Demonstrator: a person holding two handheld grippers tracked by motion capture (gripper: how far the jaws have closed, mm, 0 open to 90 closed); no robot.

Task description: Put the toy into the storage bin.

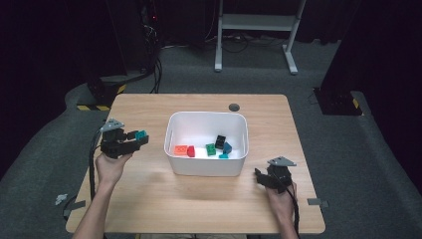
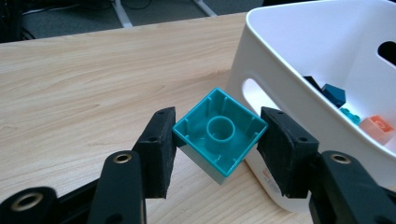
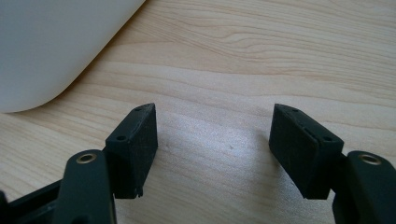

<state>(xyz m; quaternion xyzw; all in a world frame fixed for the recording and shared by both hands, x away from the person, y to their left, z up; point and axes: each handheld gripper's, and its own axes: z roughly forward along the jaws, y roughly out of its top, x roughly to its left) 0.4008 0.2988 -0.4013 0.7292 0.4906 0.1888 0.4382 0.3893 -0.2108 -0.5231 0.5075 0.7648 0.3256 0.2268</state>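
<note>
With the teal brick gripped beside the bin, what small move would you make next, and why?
Probably carry the left gripper over the bin rim: its pads clamp the teal brick just outside the wall, and other bricks already lie inside.

my black left gripper holds a teal brick; white bin with orange brick, red brick, green brick; light wood table.

We see bare forearms, no sleeves, at the lower frame edge. Each black gripper — left gripper, right gripper — carries a grey three-cornered plate and a trailing black cable; brass-ringed screws sit behind matte rectangular pads.
</note>
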